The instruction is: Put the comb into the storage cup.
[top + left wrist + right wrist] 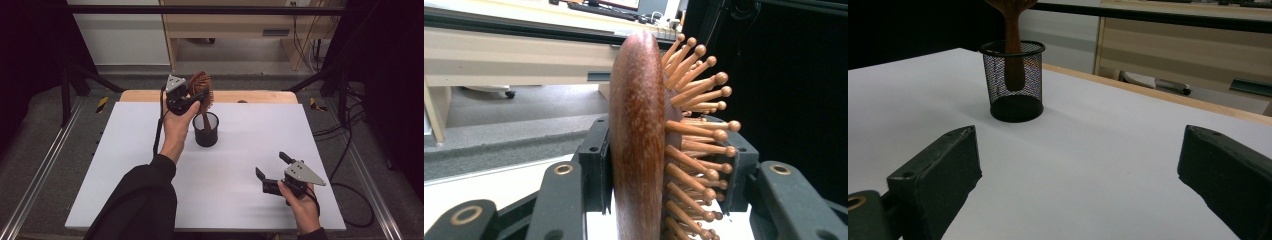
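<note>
Black, matte jaws of my left gripper stand clamped on the head of the wooden hairbrush, one pad flat against its smooth, reddish-brown back, the other pressed in among the bristles, which are slim wooden pins with rounded ball tips. Grain shows as fine pale flecks along the curved, oval back. Seen from the high view, my left gripper holds the hairbrush upright over the far middle of the table, with its handle reaching down into the mesh cup. That cup is a round, black wire-mesh holder with a solid rim and a dark base; in the right gripper view the handle is visible through the mesh cup, hanging above its floor.

My right gripper hovers low near the table's front right, its jaws spread wide with nothing between them; in its own view my right gripper frames only bare surface.

Smooth white table sheet lies open all round the cup, with a strip of pale wood edge showing along the far side, just behind the brush.
</note>
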`<state>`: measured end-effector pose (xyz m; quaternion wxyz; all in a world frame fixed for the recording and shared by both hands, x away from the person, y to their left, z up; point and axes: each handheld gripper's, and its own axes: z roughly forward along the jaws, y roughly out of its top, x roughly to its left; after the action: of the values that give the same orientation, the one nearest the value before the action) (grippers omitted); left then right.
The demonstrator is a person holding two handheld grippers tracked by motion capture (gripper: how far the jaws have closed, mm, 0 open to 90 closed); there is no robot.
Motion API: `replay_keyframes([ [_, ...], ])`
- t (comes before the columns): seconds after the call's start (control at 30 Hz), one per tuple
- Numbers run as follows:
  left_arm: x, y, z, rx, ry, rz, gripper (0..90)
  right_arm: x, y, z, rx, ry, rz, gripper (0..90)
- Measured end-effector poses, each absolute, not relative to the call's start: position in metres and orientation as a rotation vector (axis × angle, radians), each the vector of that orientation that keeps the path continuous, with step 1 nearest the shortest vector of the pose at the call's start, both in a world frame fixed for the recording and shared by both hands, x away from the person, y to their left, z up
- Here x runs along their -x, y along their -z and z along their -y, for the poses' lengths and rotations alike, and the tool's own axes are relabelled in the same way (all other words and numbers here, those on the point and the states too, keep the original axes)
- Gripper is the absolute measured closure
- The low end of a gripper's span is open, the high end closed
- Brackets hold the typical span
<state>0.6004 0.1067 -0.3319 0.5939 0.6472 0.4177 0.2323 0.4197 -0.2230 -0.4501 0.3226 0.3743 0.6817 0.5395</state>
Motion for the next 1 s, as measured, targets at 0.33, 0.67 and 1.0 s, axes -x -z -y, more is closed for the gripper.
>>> replay_keyframes([
  [0.33,-0.6,0.342,-0.1,-1.521,-0.532,-0.975,50.7,-0.42,0.45,0.223,-0.983,-1.411,-1.785,3.9],
  [0.67,-0.6,0.347,-0.099,-1.524,-0.526,-0.98,50.7,-0.42,0.45,0.223,-0.983,-1.412,-1.783,3.9],
  [1.0,-0.6,0.353,-0.101,-1.517,-0.516,-0.991,50.7,-0.42,0.451,0.223,-0.982,-1.411,-1.784,3.9],
])
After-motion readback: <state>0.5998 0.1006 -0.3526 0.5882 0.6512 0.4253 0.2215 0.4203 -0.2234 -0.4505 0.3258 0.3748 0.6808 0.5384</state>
